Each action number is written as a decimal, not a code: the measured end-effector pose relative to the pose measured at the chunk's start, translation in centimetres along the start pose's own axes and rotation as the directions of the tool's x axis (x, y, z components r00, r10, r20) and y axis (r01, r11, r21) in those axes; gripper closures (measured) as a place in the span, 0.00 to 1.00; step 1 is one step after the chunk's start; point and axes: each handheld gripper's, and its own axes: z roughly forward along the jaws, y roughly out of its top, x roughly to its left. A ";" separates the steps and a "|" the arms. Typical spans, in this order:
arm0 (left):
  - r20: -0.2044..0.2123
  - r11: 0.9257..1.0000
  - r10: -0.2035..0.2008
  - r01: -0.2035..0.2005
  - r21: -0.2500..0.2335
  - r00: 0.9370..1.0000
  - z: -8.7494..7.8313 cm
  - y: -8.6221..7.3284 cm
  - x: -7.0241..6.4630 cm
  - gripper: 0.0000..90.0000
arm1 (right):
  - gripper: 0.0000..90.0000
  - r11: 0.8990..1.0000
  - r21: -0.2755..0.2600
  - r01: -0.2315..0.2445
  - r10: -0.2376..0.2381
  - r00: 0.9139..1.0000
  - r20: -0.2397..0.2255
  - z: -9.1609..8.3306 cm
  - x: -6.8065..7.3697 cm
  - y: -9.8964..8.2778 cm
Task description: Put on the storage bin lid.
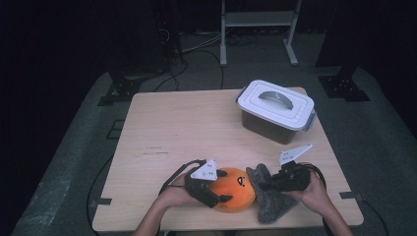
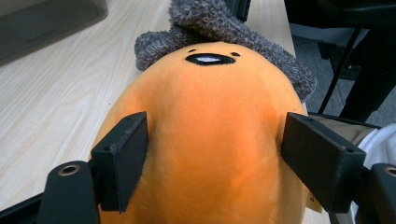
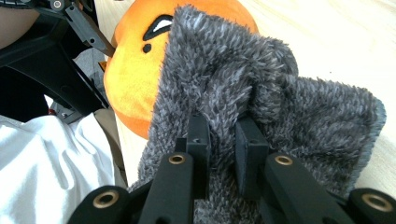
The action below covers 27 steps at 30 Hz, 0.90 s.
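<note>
While the left tool [image 2: 212, 158] straddles the orange plush [image 2: 205, 140], spread, the right tool [image 3: 223, 144] pinches grey cloth [image 3: 289, 107].

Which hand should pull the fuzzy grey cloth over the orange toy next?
Probably the right: the right gripper is shut on the grey cloth. The left gripper only straddles the orange plush.

Near edge crowded: orange plush [image 1: 235, 189] touching grey cloth [image 1: 270, 199], no gap btwn them. Lidded bin [image 1: 276, 110] blocks far right corner. Table [image 1: 172, 128] left & centre lie open for passage.
</note>
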 end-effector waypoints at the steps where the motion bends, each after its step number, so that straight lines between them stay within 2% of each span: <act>1: 0.003 1.000 -0.001 0.001 -0.001 1.000 0.0 0.0 0.0 0.25 | 0.87 1.000 -0.001 -0.002 0.002 1.000 0.001 -0.1 0.0 -0.1; 14: 0.007 1.000 0.004 -0.004 0.001 1.000 -0.2 0.3 0.0 0.23 | 0.87 0.998 -0.051 -0.025 0.025 1.000 0.003 -2.1 -0.3 -0.4; 18: 0.011 1.000 0.005 -0.005 0.002 1.000 -0.2 0.3 0.0 0.22 | 0.87 0.996 -0.075 -0.040 0.041 0.999 0.024 -4.0 -0.4 -1.1; 21: 0.011 1.000 0.007 -0.007 0.002 1.000 -0.1 0.3 0.0 0.22 | 0.87 0.995 -0.090 -0.049 0.055 0.997 0.061 -5.9 -0.5 -1.8; 27: 0.012 1.000 0.012 -0.012 0.002 1.000 -0.1 0.3 0.0 0.21 | 0.87 0.991 -0.114 -0.076 0.093 0.985 0.146 -10.0 -1.0 -3.1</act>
